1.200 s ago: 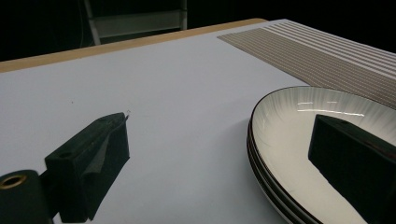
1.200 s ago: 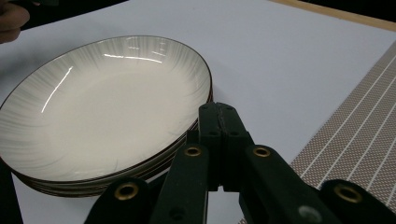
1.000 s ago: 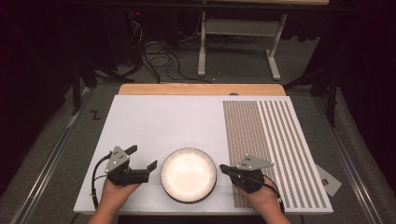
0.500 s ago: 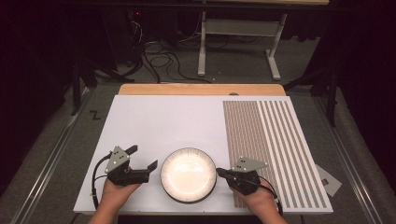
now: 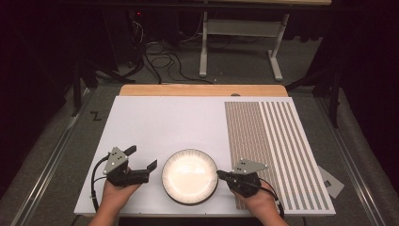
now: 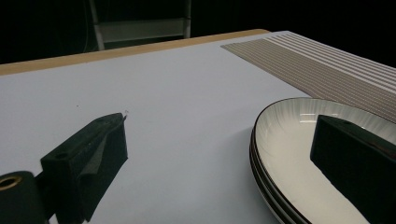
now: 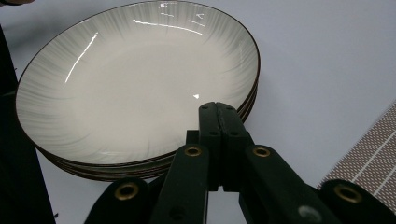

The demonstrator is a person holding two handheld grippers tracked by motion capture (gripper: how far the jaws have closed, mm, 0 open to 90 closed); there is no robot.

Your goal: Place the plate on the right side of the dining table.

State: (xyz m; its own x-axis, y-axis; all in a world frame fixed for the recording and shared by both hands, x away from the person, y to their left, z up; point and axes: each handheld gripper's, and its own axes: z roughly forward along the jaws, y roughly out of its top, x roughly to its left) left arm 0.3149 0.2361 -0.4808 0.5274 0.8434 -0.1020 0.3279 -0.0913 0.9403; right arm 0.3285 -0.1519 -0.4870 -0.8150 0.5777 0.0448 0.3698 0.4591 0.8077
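While stacked plates [image 5: 189, 176] sit at the table's [image 5: 169, 122] near edge, between both grippers, nothing lifted yet. Left gripper [image 5: 141, 162] spread wide just left of the stack, one jaw over the rim. Right gripper [image 5: 219, 174] closed on nothing, tips at the right rim; separating the top plate remains, seemingly.

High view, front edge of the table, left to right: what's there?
Left hand-held gripper → stack of plates → right hand-held gripper → striped mat.
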